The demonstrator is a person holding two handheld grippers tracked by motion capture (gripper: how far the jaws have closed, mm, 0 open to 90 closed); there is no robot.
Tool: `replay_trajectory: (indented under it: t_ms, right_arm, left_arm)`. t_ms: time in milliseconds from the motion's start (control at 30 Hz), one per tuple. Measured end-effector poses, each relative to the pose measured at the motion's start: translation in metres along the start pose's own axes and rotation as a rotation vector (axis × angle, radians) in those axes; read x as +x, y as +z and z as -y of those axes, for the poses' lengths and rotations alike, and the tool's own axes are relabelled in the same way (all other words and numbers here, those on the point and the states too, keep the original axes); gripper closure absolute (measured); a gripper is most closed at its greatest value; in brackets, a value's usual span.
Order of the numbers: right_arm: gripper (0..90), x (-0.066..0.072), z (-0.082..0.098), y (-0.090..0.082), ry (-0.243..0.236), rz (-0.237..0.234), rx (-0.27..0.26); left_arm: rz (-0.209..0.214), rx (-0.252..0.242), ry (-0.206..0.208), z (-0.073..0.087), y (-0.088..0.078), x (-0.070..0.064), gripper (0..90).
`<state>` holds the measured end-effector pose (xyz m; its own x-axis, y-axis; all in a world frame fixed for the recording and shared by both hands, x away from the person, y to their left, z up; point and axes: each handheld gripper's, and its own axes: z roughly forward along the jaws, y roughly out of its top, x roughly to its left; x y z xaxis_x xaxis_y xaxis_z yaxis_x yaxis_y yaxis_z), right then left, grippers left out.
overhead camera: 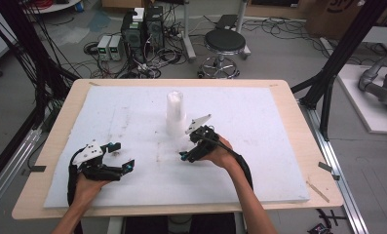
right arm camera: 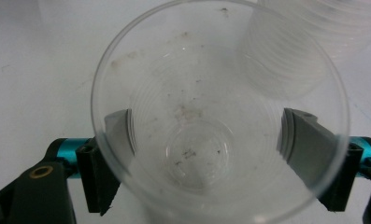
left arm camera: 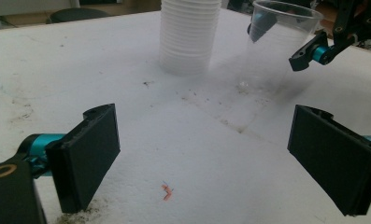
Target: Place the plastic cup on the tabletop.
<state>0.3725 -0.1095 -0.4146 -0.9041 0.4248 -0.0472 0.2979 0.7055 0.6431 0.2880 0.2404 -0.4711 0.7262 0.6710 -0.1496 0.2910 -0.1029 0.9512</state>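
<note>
Clear cup (right arm camera: 220, 116) blurs right gripper's (right arm camera: 206, 154) jaws.

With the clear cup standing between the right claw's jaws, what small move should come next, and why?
Probably draw the right claw straight back. Its jaws stand open on either side of the single clear cup, which stands upright on the white mat beside the cup stack, so it appears to be released.

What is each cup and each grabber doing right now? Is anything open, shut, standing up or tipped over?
single clear cup: upright on the white mat, empty, a bit dirty inside, between the right jaws.
cup stack: upright, nested, standing beside the single cup.
right gripper: open, jaws either side of the single cup; whether the pads touch it I cannot tell.
left gripper: open, nothing between its jaws.
</note>
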Motion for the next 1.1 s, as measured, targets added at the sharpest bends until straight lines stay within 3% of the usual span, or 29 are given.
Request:
replay_trajectory:
  t_ms: [367,500,767,933,1100]
  right_arm:
    - [18.6,0.005,0.034,-0.032,0.024,0.042,-0.123]
    - [18.6,0.004,0.056,-0.048,0.066,0.075,-0.197]
    - [18.6,-0.003,0.104,-0.077,0.172,0.195,-0.302]
    - [18.6,-0.004,0.120,-0.083,0.214,0.225,-0.372]
    - [18.6,-0.004,0.131,-0.080,0.232,0.251,-0.398]
  left_arm:
    - [0.011,-0.014,-0.015,0.001,-0.001,0.001,9.0]
    - [0.007,-0.018,-0.014,0.001,-0.002,0.001,9.0]
    - [-0.011,-0.034,-0.011,0.002,-0.004,0.000,9.0]
    - [-0.021,-0.056,-0.027,0.003,-0.006,0.001,9.0]
    - [-0.037,-0.059,-0.023,0.003,-0.007,0.000,9.0]
